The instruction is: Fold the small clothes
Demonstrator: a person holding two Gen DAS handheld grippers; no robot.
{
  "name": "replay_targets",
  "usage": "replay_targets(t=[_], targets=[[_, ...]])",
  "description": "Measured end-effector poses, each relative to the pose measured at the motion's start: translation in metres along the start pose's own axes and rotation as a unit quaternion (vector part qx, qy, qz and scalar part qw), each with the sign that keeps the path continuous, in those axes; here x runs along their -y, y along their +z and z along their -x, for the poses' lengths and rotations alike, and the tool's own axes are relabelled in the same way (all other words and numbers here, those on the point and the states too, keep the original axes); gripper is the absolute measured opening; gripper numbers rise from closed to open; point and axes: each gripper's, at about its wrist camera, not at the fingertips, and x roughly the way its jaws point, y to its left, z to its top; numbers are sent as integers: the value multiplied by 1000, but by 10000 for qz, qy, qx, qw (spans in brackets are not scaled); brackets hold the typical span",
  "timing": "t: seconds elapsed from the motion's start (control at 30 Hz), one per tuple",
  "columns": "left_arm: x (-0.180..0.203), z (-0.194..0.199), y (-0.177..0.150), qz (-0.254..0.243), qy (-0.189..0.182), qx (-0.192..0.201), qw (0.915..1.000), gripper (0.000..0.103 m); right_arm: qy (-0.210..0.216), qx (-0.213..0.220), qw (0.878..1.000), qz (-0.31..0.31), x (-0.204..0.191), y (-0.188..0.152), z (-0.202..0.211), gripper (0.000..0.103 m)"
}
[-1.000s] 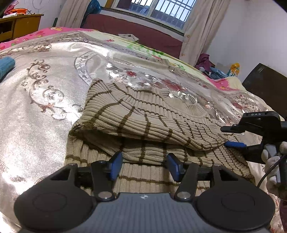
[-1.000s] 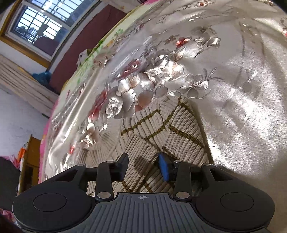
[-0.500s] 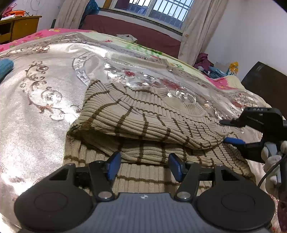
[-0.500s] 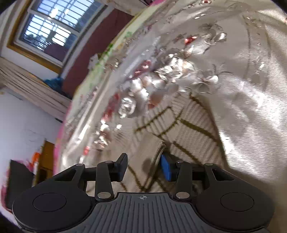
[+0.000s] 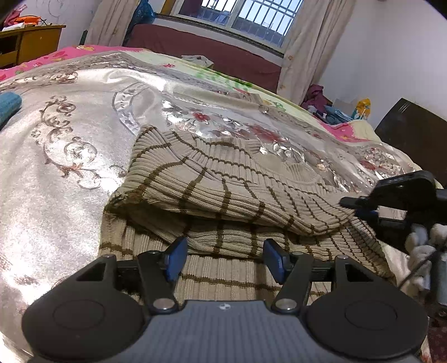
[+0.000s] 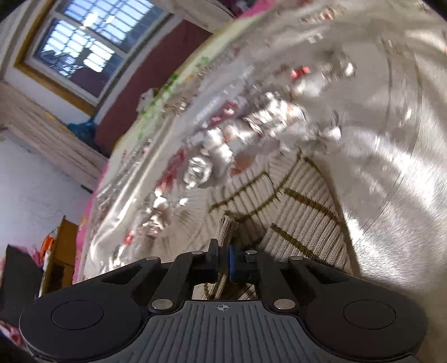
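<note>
Right hand-held gripper just pinched the sweater edge; left one gapes empty at 6 o'clock. Roughly half folded, more folds left.

A home bedroom is shown. Most of the view is taken up by a bed covered with a shiny silver bedspread embroidered with flowers, with pink floral bedding seen at its far edge. Beyond the bed, a barred window is set in a white wall and is flanked by pale curtains; a dark red sofa is placed beneath it. A wooden cabinet stands to the left of the bed, and loose clothes are piled at its far right corner.
</note>
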Motion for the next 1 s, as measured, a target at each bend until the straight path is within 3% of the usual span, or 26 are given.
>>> replay_targets(t=[0.13,0.23,0.37,0.5,0.67,0.77,1.0], targets=[[-1,4,2,15,30,137,9999,64,185,247,9994,182,-3,-3,32,7],[-3,2,2,62,42,87,9999,64,-76,358,9990,270,8,-6,41,7],[0,0,0,-50,97,30,9999,65,-365,101,9993,41,27,-9,27,8],[1,0,0,-67,120,44,9999,65,-419,22,9988,267,23,-16,26,12],[-18,7,7,467,308,250,9981,65,-462,7,9983,352,18,-17,28,13],[-35,8,10,1051,126,242,9941,65,-543,-40,9977,398,17,-19,26,13],[-49,12,12,1465,173,352,9884,65,-624,-60,9969,476,16,-20,28,14]])
